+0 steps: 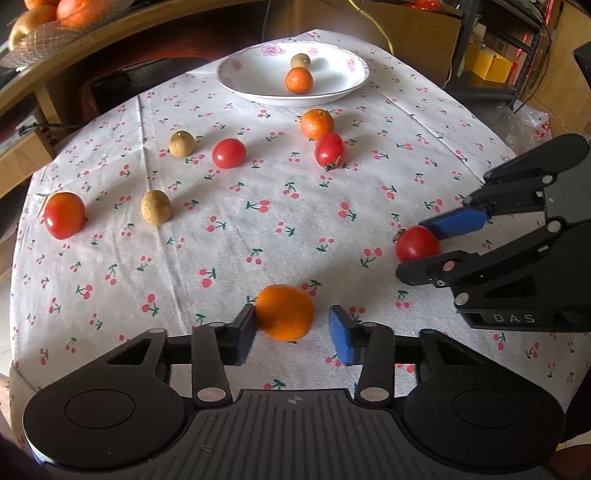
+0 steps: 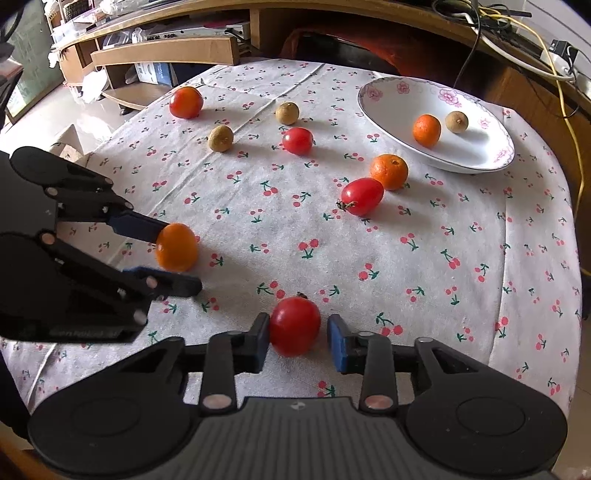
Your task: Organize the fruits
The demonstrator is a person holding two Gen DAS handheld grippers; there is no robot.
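On the cherry-print tablecloth point(image 1: 229, 258), an orange point(image 1: 284, 312) sits between the fingers of my left gripper point(image 1: 293, 332). The left pad touches it and the right pad stands clear, so the gripper is open. My right gripper point(image 2: 297, 339) is open around a red tomato point(image 2: 295, 325), with a gap at the right pad. Each gripper also shows in the other's view: the right gripper point(image 1: 413, 249) and the left gripper point(image 2: 181, 256). At the far side a white flowered plate point(image 1: 332, 74) holds a small orange point(image 1: 299, 80) and a longan point(image 1: 300, 61).
Loose on the cloth lie an orange point(image 1: 317, 123), three tomatoes point(image 1: 330, 150) point(image 1: 229, 152) point(image 1: 64, 215) and two longans point(image 1: 181, 143) point(image 1: 156, 212). A wooden shelf with a fruit basket point(image 1: 55, 18) curves behind the table. Cables point(image 2: 565, 92) hang at the far right.
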